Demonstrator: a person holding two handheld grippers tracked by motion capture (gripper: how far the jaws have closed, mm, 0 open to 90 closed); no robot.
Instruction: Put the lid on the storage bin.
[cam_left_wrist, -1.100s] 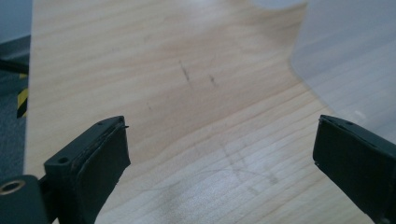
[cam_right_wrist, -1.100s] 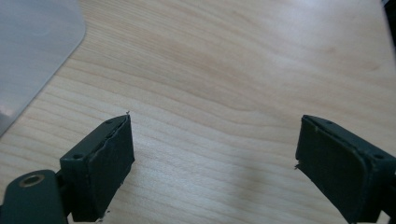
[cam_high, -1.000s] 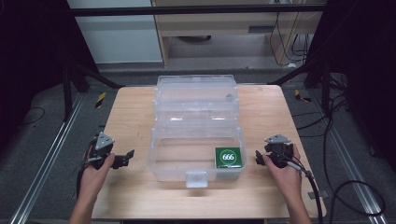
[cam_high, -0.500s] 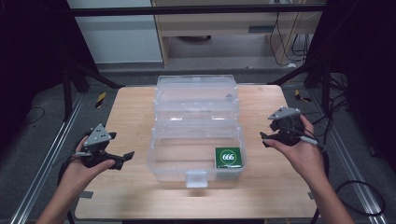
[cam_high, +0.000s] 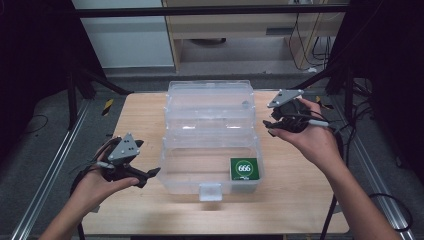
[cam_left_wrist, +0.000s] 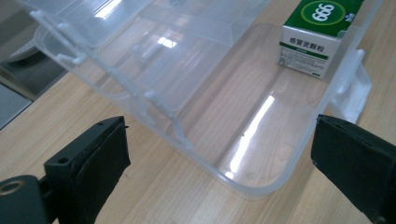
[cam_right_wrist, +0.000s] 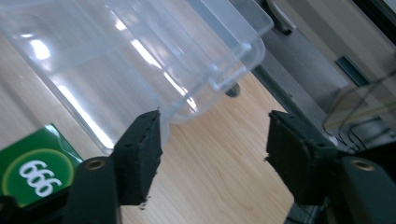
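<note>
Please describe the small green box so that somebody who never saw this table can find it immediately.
On the wooden table stands an open clear plastic storage box. In its near compartment, at the front right corner, sits the green box. It is the one coloured item there, with white "666" in a circle.

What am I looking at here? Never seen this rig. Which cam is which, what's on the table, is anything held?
There is no robot arm: a person holds a two-jaw tool in each hand. The high view looks down from above the person's side of the wooden table. In it, the left hand-held gripper is at the left and the right hand-held gripper at the right. The other two pictures come from cameras riding on each tool, looking along its black jaws.

On the table lies a clear plastic box, its lid folded open toward the far side. Inside, in a near corner, sits a small green carton marked 666.

Nothing is held. Both pairs of jaws stand apart with nothing between them; the right pair has just been closing.
</note>
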